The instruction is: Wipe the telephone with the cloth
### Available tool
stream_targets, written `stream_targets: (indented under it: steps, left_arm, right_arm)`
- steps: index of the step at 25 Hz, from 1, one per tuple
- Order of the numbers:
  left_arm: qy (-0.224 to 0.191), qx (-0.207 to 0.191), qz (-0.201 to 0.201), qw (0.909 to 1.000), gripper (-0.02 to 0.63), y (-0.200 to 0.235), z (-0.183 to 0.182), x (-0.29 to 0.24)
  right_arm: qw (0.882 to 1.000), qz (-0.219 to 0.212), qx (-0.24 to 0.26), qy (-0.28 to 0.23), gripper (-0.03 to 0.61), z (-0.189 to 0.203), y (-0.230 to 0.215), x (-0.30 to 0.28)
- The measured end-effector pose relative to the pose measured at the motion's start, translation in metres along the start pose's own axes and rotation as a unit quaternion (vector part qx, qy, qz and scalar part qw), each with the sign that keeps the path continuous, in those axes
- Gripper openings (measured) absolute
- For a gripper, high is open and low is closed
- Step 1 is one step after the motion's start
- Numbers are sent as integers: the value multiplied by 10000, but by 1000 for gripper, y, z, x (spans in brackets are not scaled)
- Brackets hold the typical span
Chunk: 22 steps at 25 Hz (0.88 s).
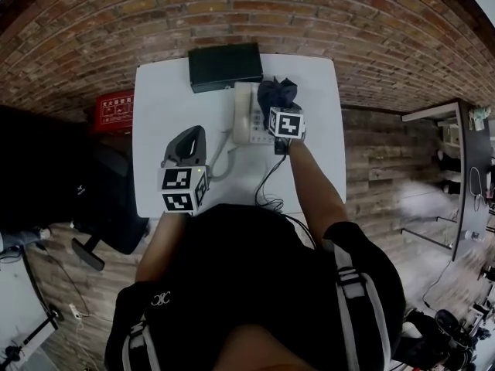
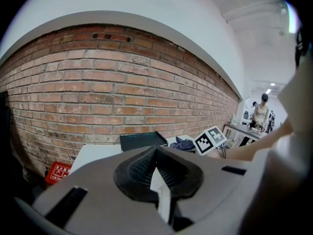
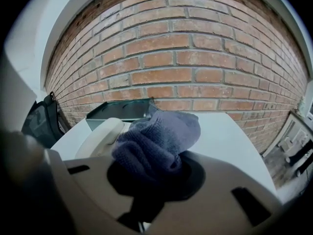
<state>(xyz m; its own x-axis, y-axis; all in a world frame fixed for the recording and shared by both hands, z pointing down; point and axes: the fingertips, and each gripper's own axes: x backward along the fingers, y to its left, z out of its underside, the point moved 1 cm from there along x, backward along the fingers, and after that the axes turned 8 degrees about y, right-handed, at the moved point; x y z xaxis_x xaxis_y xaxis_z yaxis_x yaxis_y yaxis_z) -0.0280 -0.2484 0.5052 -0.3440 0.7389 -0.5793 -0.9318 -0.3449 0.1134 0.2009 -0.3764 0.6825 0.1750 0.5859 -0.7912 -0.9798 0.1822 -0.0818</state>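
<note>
A white telephone (image 1: 246, 119) sits at the back middle of the white table (image 1: 162, 107); its handset (image 3: 100, 136) shows in the right gripper view. My right gripper (image 1: 278, 103) is shut on a bunched dark blue cloth (image 1: 277, 91) (image 3: 156, 141), held over the phone's right side. Whether the cloth touches the phone I cannot tell. The left gripper (image 1: 197, 133) (image 2: 156, 168) hovers left of the phone over the table, jaws shut with nothing held.
A black box (image 1: 224, 66) (image 3: 117, 110) lies at the table's back edge against the brick wall. Phone cords (image 1: 267, 188) trail toward the front edge. A red case (image 1: 116, 108) and a black chair (image 1: 93, 199) stand left of the table.
</note>
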Motion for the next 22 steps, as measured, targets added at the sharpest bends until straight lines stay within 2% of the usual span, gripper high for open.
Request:
stream_targets:
  steps: [7, 12, 22]
  left_arm:
    - [106, 47, -168, 9998, -8, 8, 5, -3]
    - [163, 61, -174, 9997, -8, 11, 9, -4]
    - [156, -38, -84, 9998, -8, 4, 9, -3]
  right_arm:
    - [9997, 59, 27, -239, 46, -30, -6, -12]
    - [10000, -22, -13, -63, 46, -34, 4, -17]
    - [9965, -416, 706, 149, 46, -30, 55, -21]
